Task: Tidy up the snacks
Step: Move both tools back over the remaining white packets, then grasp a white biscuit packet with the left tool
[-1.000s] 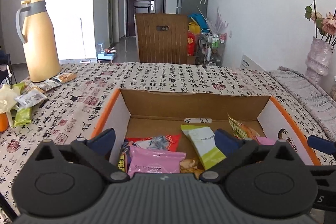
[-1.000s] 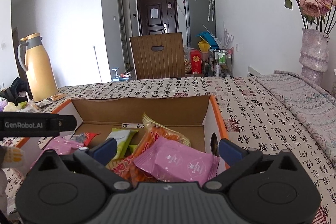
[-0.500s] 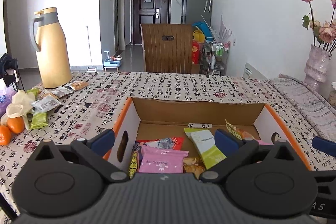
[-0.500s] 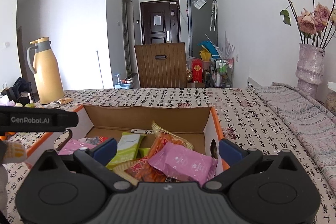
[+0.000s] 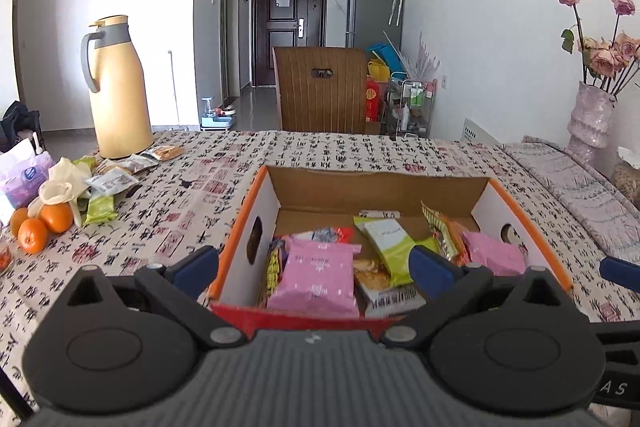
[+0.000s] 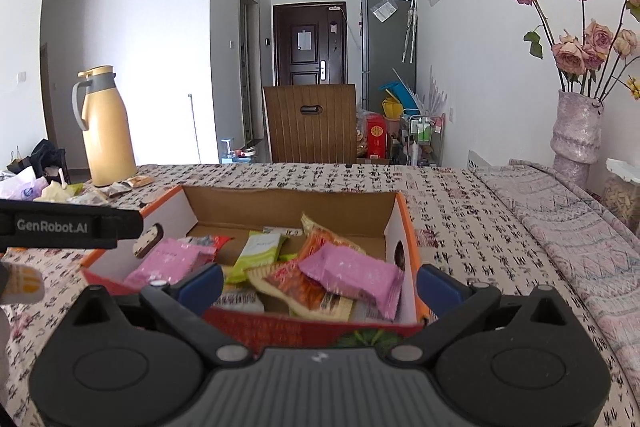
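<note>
An open cardboard box (image 5: pixel 380 187) with orange rims stands on the patterned tablecloth and holds several snack packets: a pink packet (image 5: pixel 314 279), a green-white packet (image 5: pixel 390 241) and another pink packet (image 6: pixel 352 277). The box also shows in the right wrist view (image 6: pixel 288 205). My left gripper (image 5: pixel 314 267) is open and empty, just short of the box's near wall. My right gripper (image 6: pixel 318 285) is open and empty at the box's near right side. More loose snack packets (image 5: pixel 114 181) lie at the left by the flask.
A tall yellow flask (image 5: pixel 116 87) stands at the far left with oranges (image 5: pixel 40 223) and a tissue pack (image 5: pixel 20 179) nearby. A vase of roses (image 6: pixel 576 131) stands at the right on a folded quilt (image 6: pixel 568 211). A wooden chair (image 5: pixel 320 91) is behind the table.
Both grippers have pulled back and risen from over the box; its near wall now shows in both views. Both stayed open and empty.
</note>
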A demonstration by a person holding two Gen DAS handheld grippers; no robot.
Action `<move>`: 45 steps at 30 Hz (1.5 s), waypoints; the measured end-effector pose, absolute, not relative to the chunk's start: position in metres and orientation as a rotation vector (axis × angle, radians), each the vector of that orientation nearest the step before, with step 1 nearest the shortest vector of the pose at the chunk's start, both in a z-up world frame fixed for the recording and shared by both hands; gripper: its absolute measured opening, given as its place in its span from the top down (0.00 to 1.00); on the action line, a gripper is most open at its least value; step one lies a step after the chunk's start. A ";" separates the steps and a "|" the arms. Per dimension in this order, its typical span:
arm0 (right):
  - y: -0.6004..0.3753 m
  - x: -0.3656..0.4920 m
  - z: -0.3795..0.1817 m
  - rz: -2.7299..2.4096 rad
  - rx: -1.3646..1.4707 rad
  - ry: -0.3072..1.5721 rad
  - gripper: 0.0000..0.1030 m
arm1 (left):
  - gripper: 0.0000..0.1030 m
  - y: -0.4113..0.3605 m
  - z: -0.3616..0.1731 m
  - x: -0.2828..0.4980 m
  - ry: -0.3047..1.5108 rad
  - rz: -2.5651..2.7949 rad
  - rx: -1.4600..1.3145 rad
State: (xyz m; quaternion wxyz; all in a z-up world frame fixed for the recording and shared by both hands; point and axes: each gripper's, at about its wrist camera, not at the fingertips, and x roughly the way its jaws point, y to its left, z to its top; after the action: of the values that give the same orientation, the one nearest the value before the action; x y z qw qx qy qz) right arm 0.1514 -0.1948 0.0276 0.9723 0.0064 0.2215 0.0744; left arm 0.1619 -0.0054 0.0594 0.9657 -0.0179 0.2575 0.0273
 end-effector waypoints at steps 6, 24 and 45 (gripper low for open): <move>-0.196 0.127 0.023 0.154 0.007 0.462 0.00 | 0.00 -0.003 0.052 0.140 0.539 0.060 -0.034; -0.205 0.085 -0.011 0.152 0.013 0.566 0.00 | 0.00 -0.002 0.008 0.101 0.666 0.022 -0.005; -0.228 0.066 -0.033 0.103 0.049 0.619 0.00 | 0.00 -0.024 -0.020 0.068 0.739 -0.105 0.031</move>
State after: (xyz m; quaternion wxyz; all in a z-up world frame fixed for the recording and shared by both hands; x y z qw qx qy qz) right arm 0.0663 -0.2283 -0.0328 0.9508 0.0241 0.3046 0.0506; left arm 0.0680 -0.0237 -0.0198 0.9310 0.0151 0.3609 -0.0514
